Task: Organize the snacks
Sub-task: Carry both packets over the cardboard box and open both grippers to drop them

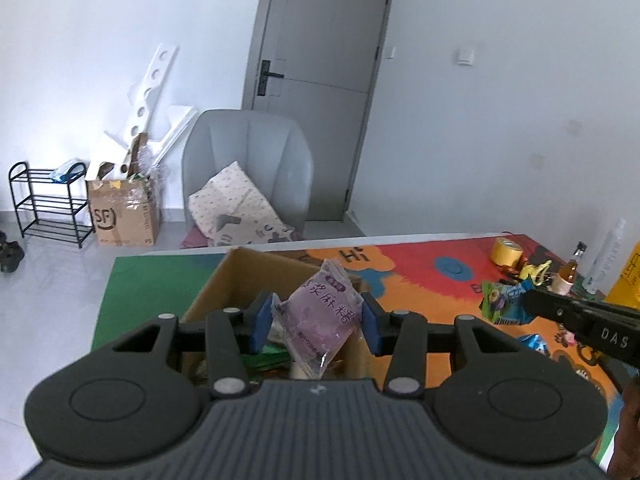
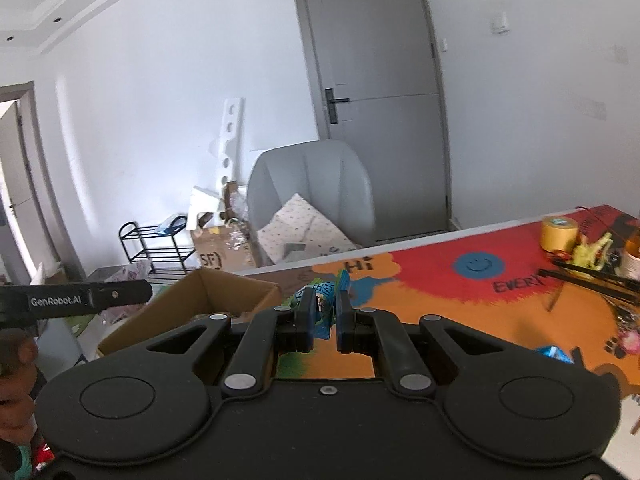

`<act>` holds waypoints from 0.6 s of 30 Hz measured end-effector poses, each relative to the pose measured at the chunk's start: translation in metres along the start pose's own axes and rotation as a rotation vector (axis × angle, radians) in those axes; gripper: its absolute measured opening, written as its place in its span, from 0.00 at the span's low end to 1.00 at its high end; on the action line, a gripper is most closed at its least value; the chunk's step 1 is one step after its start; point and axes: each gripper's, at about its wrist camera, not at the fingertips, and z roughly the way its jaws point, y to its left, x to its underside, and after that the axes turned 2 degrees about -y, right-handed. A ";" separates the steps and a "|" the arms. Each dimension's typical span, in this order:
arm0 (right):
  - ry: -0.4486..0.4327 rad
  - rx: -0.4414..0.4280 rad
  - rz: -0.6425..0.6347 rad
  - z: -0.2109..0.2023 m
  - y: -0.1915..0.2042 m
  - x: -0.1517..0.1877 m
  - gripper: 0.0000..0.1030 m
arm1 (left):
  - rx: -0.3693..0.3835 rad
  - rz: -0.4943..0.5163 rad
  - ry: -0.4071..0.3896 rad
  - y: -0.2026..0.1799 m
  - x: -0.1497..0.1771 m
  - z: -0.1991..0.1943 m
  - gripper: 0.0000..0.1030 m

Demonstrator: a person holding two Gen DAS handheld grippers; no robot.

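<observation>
Now crinkled purple mochi packet (image 1: 320,316) between left gripper (image 1: 316,320) pads, over cardboard box (image 1: 228,276)

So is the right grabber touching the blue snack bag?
Touching. The right wrist view shows the right gripper with both pads pressed on the blue snack bag.

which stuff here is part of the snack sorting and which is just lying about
Part of the job:
purple snack packet between the left tool fingers
blue-green snack packet in the right tool
cardboard box
blue packet on the mat

Lying about:
yellow tape roll
small brown bottle
white spray bottle
</observation>
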 end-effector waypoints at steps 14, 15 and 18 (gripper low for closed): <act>0.056 -0.123 -0.050 0.042 0.051 -0.001 0.08 | -0.050 -0.056 0.081 0.046 0.010 0.023 0.57; 0.061 -0.130 -0.052 0.044 0.055 -0.001 0.08 | -0.050 -0.063 0.083 0.049 0.012 0.023 0.60; 0.070 -0.154 -0.062 0.050 0.064 -0.002 0.08 | -0.053 -0.076 0.064 0.055 0.013 0.017 0.70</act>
